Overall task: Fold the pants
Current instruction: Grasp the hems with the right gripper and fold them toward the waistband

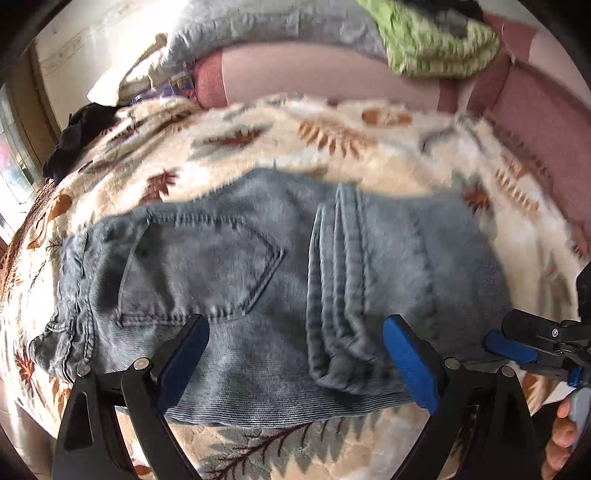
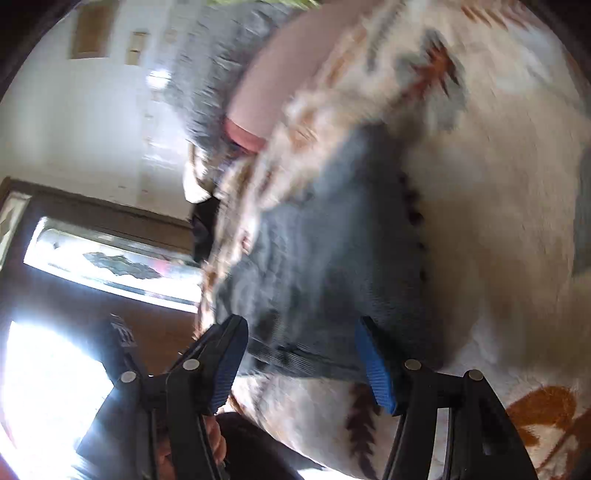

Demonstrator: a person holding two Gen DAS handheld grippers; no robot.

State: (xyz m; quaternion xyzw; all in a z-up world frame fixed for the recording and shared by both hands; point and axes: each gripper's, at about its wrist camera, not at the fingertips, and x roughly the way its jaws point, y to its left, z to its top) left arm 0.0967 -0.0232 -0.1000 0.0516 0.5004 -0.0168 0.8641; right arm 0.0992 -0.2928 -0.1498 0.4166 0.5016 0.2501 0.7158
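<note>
The jeans are the thing to find everything by. They lie in a folded bundle on the fluffy leaf blanket.

Closest to us, the left gripper hangs over the near edge of the jeans. Its two blue fingers are spread wide apart and hold nothing. The near edge of the jeans sits between them.

Just to the right of the jeans is the right gripper. In its own view, the right gripper is also spread wide with nothing in it, and the end of the jeans lies between its fingers. That view is very blurry, so I cannot tell if it touches the cloth.

On top of the jeans you can see a back pocket and a thick bunch of folded layers beside it. The waistband is at the left end.

Behind the jeans is a pink cushion. Farther back are a grey blanket and a green knitted thing.

I think the jeans are heavy and thick, but floppy, not stiff. They will sag and slide open if lifted by one thin layer. A good place to pinch is the thick near edge, through all the layers, with one gripper near each end.
</note>
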